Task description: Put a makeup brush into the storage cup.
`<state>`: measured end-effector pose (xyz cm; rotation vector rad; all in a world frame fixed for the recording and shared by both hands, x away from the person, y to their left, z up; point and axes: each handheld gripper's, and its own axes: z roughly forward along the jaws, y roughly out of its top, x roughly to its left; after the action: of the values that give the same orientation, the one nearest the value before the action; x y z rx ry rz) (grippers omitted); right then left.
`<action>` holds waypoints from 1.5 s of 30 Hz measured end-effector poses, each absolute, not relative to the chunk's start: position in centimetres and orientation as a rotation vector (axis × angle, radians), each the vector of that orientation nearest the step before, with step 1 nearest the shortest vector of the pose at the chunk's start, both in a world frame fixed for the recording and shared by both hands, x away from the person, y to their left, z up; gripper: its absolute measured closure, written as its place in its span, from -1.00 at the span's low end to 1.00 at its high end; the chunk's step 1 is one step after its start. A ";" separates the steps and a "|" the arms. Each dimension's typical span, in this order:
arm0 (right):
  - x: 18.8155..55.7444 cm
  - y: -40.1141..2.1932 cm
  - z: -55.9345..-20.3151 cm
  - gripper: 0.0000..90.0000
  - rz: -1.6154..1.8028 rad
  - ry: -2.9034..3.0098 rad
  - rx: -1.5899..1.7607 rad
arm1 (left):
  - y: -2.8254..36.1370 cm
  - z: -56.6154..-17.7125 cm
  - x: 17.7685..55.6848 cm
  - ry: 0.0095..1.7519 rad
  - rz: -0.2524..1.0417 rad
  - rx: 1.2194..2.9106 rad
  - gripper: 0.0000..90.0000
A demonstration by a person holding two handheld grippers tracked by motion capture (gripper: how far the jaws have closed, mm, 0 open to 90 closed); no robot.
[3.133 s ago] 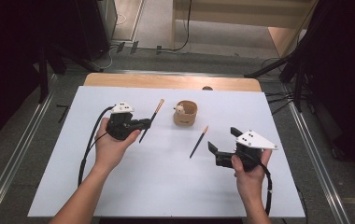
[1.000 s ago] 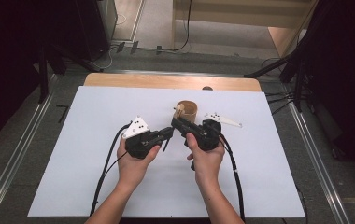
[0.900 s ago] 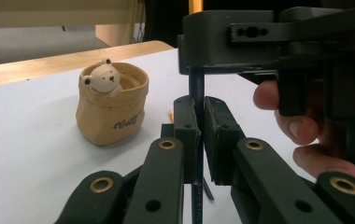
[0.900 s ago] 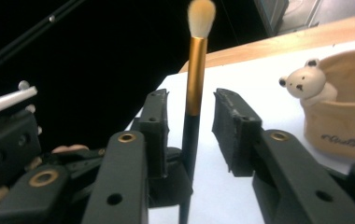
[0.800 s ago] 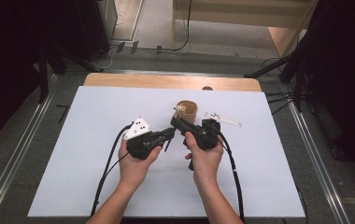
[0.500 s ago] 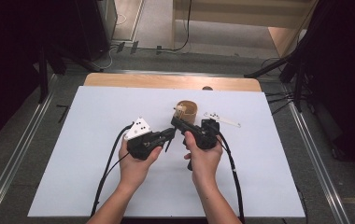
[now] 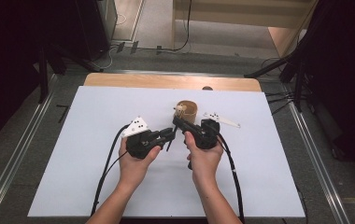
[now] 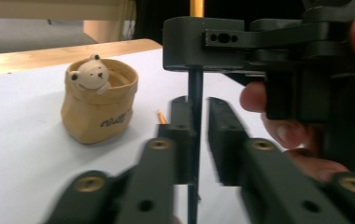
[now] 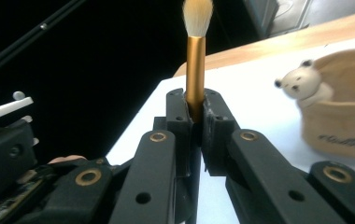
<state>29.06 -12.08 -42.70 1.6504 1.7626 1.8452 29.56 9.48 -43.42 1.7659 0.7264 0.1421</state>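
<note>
A slim brush (image 9: 195, 56) with gold metal ferrule and soft pale bristles stands clamped in the right gripper (image 7: 181, 127), while the left gripper (image 7: 167, 136), jaws just easing apart around its dark handle, meets it mid-table beside a tan fabric pouch (image 7: 186, 110).

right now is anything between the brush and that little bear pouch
Nothing visible. The right hand-held gripper is clamped on the brush, and the bear pouch sits beside it across bare table. The left hand-held gripper is on the far side, not in between.
</note>
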 end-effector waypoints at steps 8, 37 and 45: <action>29.0 -12.5 -42.5 0.88 1.769 1.746 1.588 | 10.0 -43.1 29.0 0.716 0.157 1.762 -0.22; 29.0 -14.1 -42.1 0.88 1.716 1.718 1.463 | 18.7 -45.4 27.0 0.782 0.247 1.695 -1.00; 29.2 -14.7 -41.9 0.88 1.706 1.701 1.445 | 20.8 -46.2 26.3 0.816 0.276 1.686 -1.00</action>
<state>29.19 -14.67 -41.90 1.4450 1.7014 1.7061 26.30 20.82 -46.21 1.6857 0.8156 0.2756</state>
